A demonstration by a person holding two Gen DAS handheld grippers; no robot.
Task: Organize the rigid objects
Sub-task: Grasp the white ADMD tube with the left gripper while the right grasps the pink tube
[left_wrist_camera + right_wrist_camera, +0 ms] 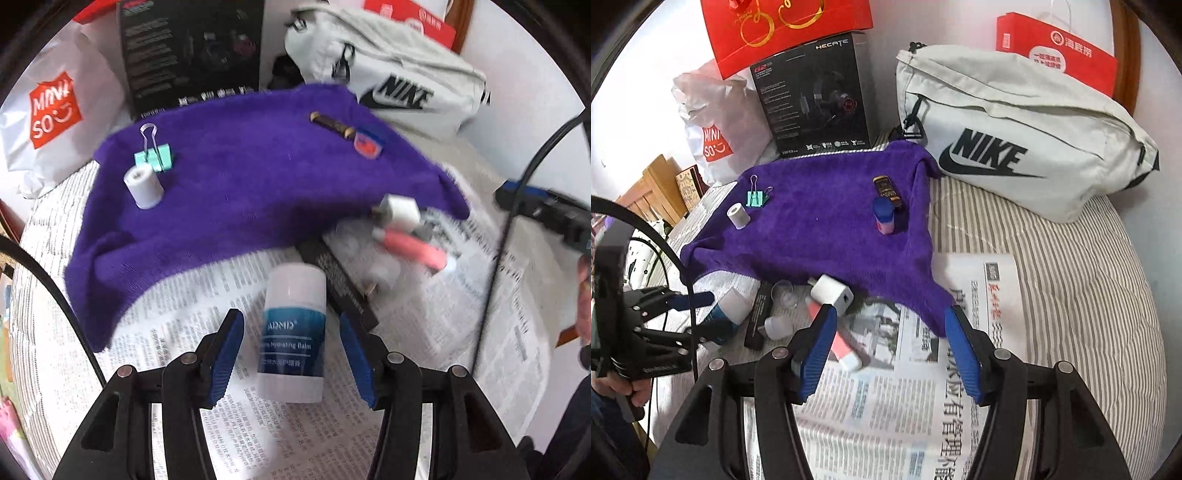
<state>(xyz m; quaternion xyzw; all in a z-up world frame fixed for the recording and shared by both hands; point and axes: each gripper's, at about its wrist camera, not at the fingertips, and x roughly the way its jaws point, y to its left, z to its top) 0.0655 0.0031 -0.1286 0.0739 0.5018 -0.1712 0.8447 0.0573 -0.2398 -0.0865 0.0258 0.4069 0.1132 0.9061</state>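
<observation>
Here a purple towel (827,236) is seen spread over newspaper (886,406) on a striped bed (1071,277). On the towel a mint binder clip (756,198) and a small white cylinder (738,216) are set close together at its left, while a dark gold-tipped tube (886,190) and a blue-capped pink item (884,216) are placed near its right edge.

Off the towel's near edge, a cluster of loose things is left on the newspaper: a white charger plug (832,293), a pink and white stick (836,341), a flat black box (759,314), a clear cap (785,291) and a small white piece (777,326).

The left gripper (291,354) is held with its jaws released on either side of a white and blue balm stick (293,336), which lies on the newspaper; no pad is seen pressing on it. The right gripper (890,350) is held with its jaws released over the newspaper, nothing between them, the pink stick lying just beside its left pad.

Behind the towel the way is closed by a black headset box (812,96), a white shopping bag (716,122), a red gift bag (786,29), a pale grey waist bag (1015,136) and a red carton (1056,48). A black cable (517,192) is drawn across the right of the left wrist view.

The left view is blurred by motion, so the items at the towel's right are hard to make out there; the balm stick is mostly hidden behind the left gripper in the right wrist view
</observation>
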